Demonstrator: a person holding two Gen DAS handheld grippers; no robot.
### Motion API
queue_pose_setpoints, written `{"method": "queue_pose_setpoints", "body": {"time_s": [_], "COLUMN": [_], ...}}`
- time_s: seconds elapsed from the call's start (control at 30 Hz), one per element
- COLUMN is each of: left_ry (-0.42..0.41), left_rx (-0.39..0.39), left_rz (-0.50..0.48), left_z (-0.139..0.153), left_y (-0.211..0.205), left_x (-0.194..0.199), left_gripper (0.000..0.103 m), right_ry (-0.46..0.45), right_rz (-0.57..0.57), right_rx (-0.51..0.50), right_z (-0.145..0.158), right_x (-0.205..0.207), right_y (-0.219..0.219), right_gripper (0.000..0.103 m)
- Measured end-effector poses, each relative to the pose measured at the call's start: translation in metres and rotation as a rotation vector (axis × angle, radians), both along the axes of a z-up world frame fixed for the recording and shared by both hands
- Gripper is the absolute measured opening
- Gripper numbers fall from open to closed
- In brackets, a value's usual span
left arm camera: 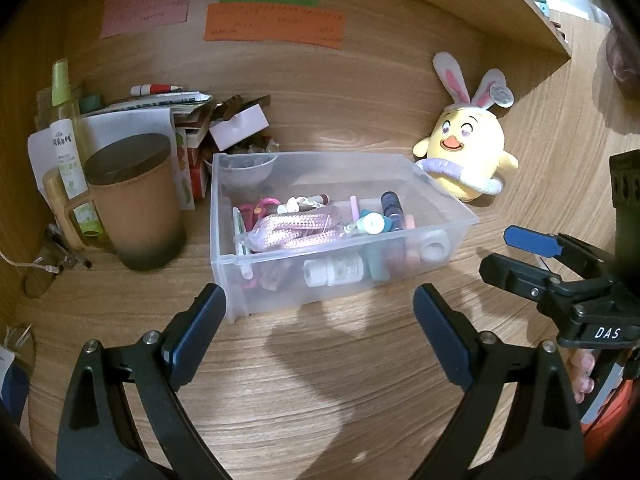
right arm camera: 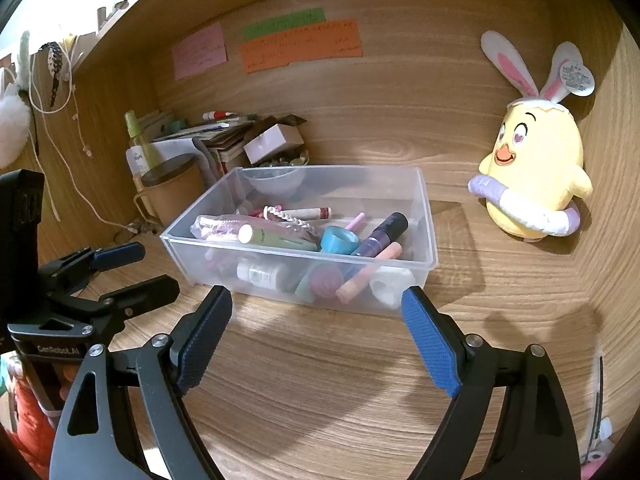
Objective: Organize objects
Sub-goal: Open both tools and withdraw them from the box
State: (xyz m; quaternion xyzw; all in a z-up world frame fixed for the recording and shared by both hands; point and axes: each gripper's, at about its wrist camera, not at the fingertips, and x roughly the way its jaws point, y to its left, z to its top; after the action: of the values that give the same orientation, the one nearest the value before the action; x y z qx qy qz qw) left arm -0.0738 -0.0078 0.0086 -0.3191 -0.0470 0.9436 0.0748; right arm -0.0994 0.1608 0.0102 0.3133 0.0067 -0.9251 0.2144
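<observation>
A clear plastic bin [left arm camera: 448, 200] stands on the wooden desk, filled with several small items: a pink braided strap [left arm camera: 296, 232], a white bottle [left arm camera: 334, 272], tubes and tape rolls. It also shows in the right wrist view [right arm camera: 426, 216]. My left gripper [left arm camera: 320, 308] is open and empty, just in front of the bin. My right gripper [right arm camera: 316, 308] is open and empty, also just in front of the bin. The right gripper shows in the left wrist view [left arm camera: 516, 252], at the bin's right. The left gripper shows in the right wrist view [right arm camera: 136, 268].
A yellow chick plush with bunny ears [left arm camera: 466, 152] sits right of the bin against the back wall. A brown lidded mug [left arm camera: 132, 200], a spray bottle [left arm camera: 66, 128], stacked papers and a white box [left arm camera: 240, 124] crowd the left back corner. Sticky notes [left arm camera: 272, 26] hang on the wall.
</observation>
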Motion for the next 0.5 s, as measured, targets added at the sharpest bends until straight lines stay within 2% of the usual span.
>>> {"method": "queue_pose_setpoints", "body": {"time_s": [0.5], "left_ry": [0.0], "left_rx": [0.013], "left_rz": [-0.006], "left_z": [0.0007], "left_y": [-0.0013], "left_x": [-0.0008], "left_gripper": [0.096], "right_ry": [0.009], "right_rz": [0.012], "right_rx": [0.012], "right_z": [0.0022], "right_x": [-0.0019], "right_y": [-0.0039], "right_gripper": [0.085]}}
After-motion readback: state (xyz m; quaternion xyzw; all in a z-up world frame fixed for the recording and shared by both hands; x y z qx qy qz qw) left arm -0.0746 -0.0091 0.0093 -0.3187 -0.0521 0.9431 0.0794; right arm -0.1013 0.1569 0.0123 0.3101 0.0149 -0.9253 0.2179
